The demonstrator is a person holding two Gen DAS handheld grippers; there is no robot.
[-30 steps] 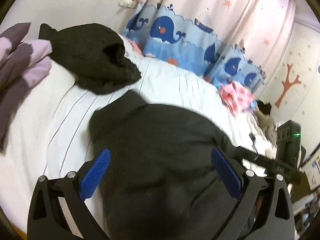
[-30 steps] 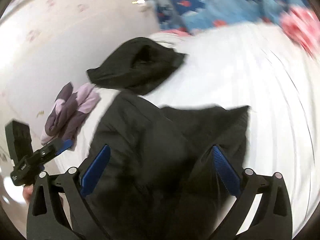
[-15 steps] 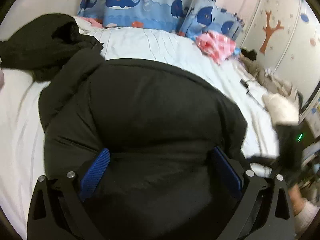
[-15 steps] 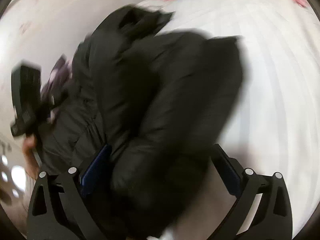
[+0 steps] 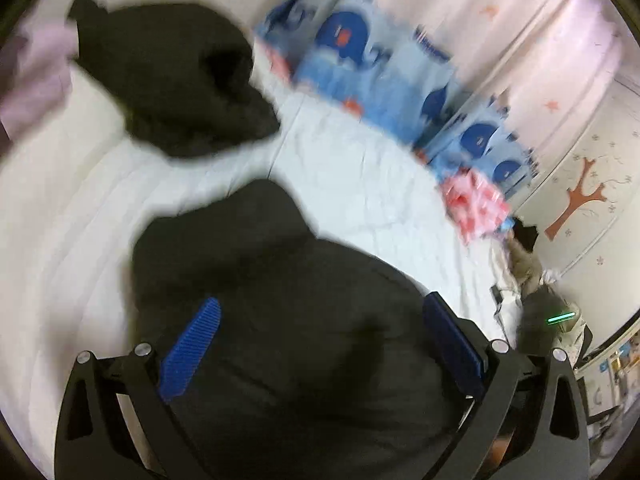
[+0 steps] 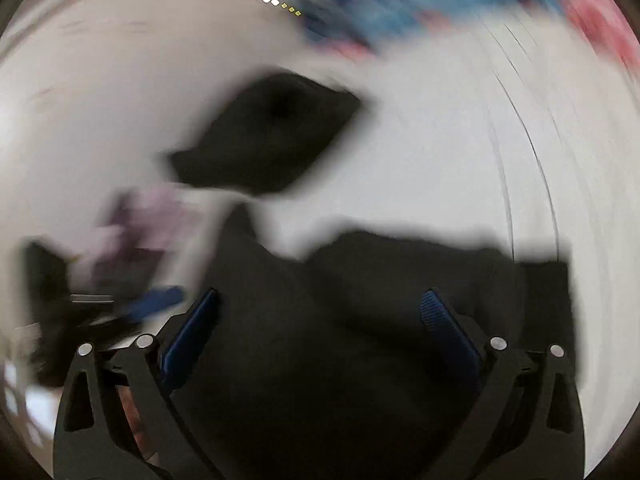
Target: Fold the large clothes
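Big black padded jacket (image 5: 304,344) bunched into a thick, rounded heap on the near edge of the white, thinly striped bed sheet (image 5: 360,184); one lobe, a hood or sleeve by its shape, pushed out toward the middle of the bed. Dull, puffy fabric, deep soft creases, no neat fold line visible. Under the left gripper (image 5: 320,344), blue ribbed pads spread wide with the jacket's bulk between them, pinching nothing. Right gripper (image 6: 320,336) likewise spread wide above the same jacket (image 6: 360,320), here a broad dark slab with a squared edge toward the right side of the bed; heavily blurred view, surface detail impossible to make out.

Farther up the bed, well apart from the jacket, a second crumpled black garment (image 5: 172,76) near the far left corner, with a lilac and purple quilted item (image 5: 36,76) just beside it at the left edge. Pink-and-white patterned cloth (image 5: 476,204) at the right edge. Blue whale-print curtain (image 5: 384,68) beyond the far edge, and a brown tree wall sticker (image 5: 580,204) on the right-hand wall.
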